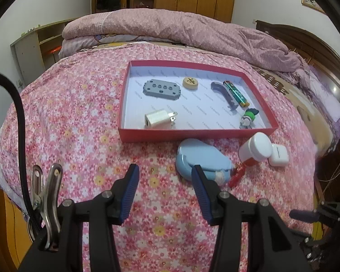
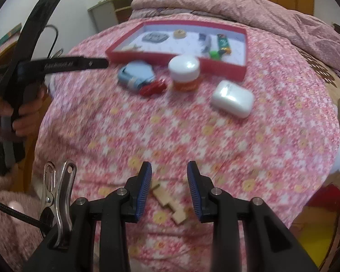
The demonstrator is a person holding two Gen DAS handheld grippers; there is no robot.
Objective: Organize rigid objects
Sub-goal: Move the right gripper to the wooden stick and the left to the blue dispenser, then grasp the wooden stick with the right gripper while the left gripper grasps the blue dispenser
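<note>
On the flowered bedspread stands a red box [image 1: 192, 134] holding a grey block [image 1: 162, 89], a wooden disc [image 1: 189, 82], a lighter [image 1: 235, 93], a white charger [image 1: 157, 119] and a small figure [image 1: 248, 119]. In front of it lie a blue case [image 1: 201, 158], a red trinket [image 1: 236, 174], a white-lidded jar [image 1: 258, 149] and a white earbud case [image 1: 278, 156]. My left gripper [image 1: 165, 173] is open, its right finger just before the blue case. My right gripper [image 2: 170, 170] is open above a stepped wooden piece [image 2: 170, 204] lying between its fingers, untouched.
A folded pink quilt [image 1: 181, 29] lies behind the box. Wooden wardrobes and a shelf stand beyond the bed, and the headboard [image 1: 317, 52] runs along the right. In the right wrist view a hand [image 2: 22, 117] holds the left tool at the bed's left edge.
</note>
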